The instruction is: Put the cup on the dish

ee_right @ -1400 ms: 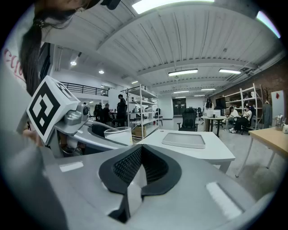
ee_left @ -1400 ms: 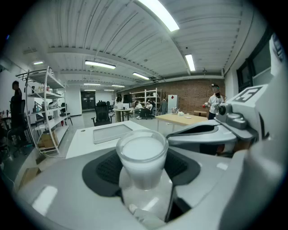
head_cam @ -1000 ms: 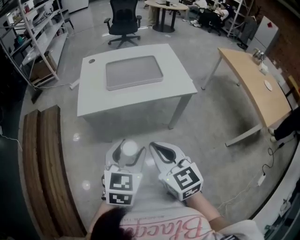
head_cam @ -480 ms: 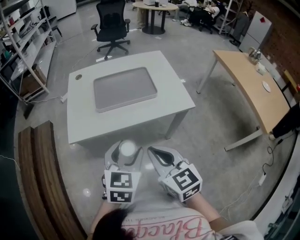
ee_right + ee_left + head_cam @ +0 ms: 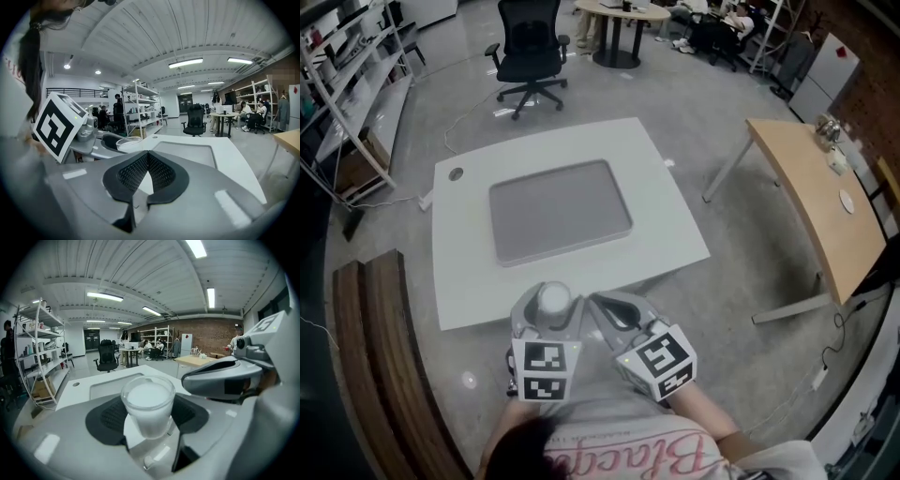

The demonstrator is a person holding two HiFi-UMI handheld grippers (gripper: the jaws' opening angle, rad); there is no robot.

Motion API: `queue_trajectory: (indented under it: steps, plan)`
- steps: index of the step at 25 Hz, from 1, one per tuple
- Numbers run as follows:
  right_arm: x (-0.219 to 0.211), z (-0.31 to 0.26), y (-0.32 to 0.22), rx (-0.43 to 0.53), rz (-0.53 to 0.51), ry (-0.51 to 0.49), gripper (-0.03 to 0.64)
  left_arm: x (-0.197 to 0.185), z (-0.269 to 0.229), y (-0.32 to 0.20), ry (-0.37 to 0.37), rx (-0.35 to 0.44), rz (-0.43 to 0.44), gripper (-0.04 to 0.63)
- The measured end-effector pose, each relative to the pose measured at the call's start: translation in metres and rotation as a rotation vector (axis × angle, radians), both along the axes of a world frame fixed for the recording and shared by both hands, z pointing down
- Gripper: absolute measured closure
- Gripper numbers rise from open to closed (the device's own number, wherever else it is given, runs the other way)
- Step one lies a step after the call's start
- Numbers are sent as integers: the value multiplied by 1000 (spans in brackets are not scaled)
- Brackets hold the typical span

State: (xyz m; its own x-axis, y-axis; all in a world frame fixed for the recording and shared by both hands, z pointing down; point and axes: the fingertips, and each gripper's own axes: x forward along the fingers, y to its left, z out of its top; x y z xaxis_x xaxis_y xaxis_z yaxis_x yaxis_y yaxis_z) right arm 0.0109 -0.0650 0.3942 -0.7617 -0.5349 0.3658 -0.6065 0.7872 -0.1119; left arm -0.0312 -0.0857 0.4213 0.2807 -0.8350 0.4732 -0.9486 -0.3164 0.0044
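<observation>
One round frosted cup (image 5: 148, 404), flat grey tray (image 5: 561, 211)

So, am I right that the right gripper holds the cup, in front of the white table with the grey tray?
Not quite: the left gripper holds the cup, as the left gripper view shows; the right gripper is shut and empty. The white table with the grey tray is correct.

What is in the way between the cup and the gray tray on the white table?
Nothing visible. The left gripper holds the cup in its jaws, close by the near edge of the table. Only bare white tabletop lies between it and the gray tray, and the tray itself is empty.
</observation>
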Motion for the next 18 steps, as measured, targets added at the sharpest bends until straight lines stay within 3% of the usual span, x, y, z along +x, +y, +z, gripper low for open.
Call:
queue_trajectory:
  steps: [10,18]
  plan:
    - [-22,2,-78,-24,29,10,615,-17,5,-80,5,2,37,327]
    - [-28,28,-111,-76,43,51,615,-20,23,-132,-52,50,78,327]
